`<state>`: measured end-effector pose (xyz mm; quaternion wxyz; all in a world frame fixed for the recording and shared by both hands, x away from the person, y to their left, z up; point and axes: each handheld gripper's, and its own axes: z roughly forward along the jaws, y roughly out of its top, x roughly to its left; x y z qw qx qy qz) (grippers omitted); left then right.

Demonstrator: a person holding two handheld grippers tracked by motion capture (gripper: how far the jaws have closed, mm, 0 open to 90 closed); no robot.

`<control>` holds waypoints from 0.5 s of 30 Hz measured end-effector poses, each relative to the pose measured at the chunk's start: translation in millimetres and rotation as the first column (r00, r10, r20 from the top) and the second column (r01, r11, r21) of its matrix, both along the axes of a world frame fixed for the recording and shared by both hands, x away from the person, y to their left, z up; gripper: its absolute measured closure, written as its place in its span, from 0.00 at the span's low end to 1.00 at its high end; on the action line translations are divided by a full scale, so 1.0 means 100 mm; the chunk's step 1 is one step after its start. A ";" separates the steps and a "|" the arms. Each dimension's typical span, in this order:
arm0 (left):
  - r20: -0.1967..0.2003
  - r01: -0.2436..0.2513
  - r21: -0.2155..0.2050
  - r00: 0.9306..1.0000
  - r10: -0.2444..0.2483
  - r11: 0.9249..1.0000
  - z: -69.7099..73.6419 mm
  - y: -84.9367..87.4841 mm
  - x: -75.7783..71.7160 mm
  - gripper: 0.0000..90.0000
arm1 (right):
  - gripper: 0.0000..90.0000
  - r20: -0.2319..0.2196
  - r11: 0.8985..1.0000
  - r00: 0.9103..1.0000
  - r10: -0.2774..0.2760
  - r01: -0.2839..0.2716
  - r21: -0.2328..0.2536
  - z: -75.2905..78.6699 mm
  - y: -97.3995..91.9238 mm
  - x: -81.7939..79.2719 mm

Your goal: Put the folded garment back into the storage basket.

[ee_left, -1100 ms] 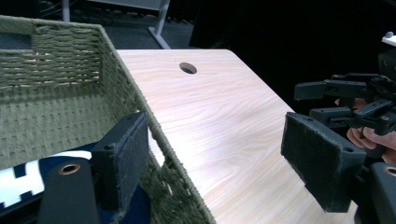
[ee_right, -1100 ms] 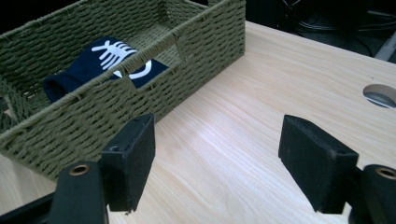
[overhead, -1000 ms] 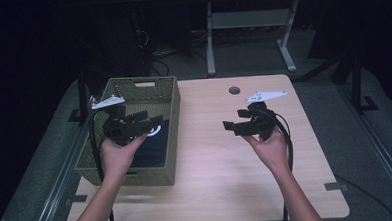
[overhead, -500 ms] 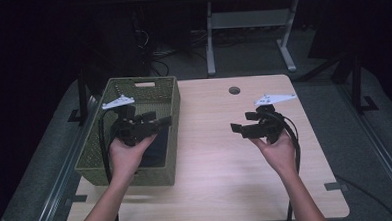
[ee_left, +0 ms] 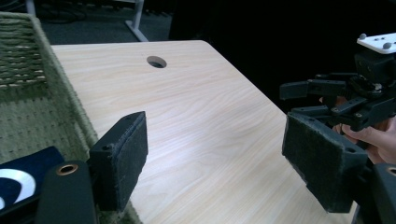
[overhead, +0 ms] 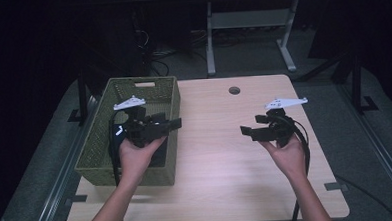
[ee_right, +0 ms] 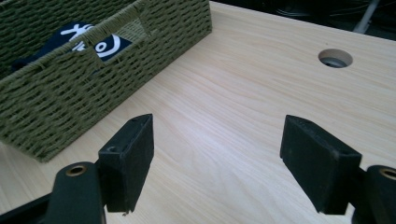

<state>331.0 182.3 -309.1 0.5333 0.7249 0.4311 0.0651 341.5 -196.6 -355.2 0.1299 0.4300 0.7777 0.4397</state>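
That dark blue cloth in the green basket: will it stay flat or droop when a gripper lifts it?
The dark blue cloth lies slack against the basket floor, so it will probably droop and unfold. It looks thin, so likely light. The woven wall might snag it; lifting straight up seems safer.

The table is evenly lit from above, with a soft sheen at its centre; the room behind falls to near black. Shadows are faint. The high view is grainy and soft. Both gripper views blur slightly at the bottom edge.
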 end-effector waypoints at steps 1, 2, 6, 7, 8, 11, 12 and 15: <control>-0.001 0.003 -0.002 1.000 -0.003 1.000 0.00 -0.01 0.00 0.25 | 0.29 -0.006 1.000 1.000 -0.004 0.004 0.004 -0.01 -0.02 -0.01; -0.002 0.006 -0.003 1.000 -0.006 1.000 -0.01 -0.03 0.00 0.25 | 0.29 -0.006 1.000 1.000 -0.009 0.009 0.001 -0.02 -0.05 -0.02; -0.004 0.011 -0.005 1.000 -0.011 1.000 -0.02 -0.07 -0.01 0.25 | 0.29 -0.011 1.000 1.000 -0.017 0.017 0.000 -0.04 -0.09 -0.04; -0.005 0.013 -0.003 1.000 -0.013 1.000 -0.02 -0.08 -0.01 0.25 | 0.29 -0.010 1.000 1.000 -0.019 0.019 0.000 -0.05 -0.11 -0.04; -0.003 0.017 -0.002 1.000 -0.017 1.000 -0.02 -0.09 0.00 0.24 | 0.28 -0.017 1.000 1.000 -0.022 0.022 -0.002 -0.06 -0.14 -0.05; -0.008 0.025 -0.008 1.000 -0.025 1.000 -0.04 -0.13 -0.01 0.24 | 0.28 -0.010 1.000 1.000 -0.027 0.027 -0.003 -0.07 -0.17 -0.06; -0.008 0.026 -0.009 1.000 -0.026 1.000 -0.04 -0.15 -0.01 0.24 | 0.28 -0.017 0.999 0.999 -0.032 0.032 -0.003 -0.08 -0.19 -0.07; -0.011 0.036 -0.009 0.999 -0.036 0.999 -0.06 -0.20 -0.01 0.24 | 0.28 -0.014 0.999 0.999 -0.037 0.036 -0.009 -0.09 -0.22 -0.08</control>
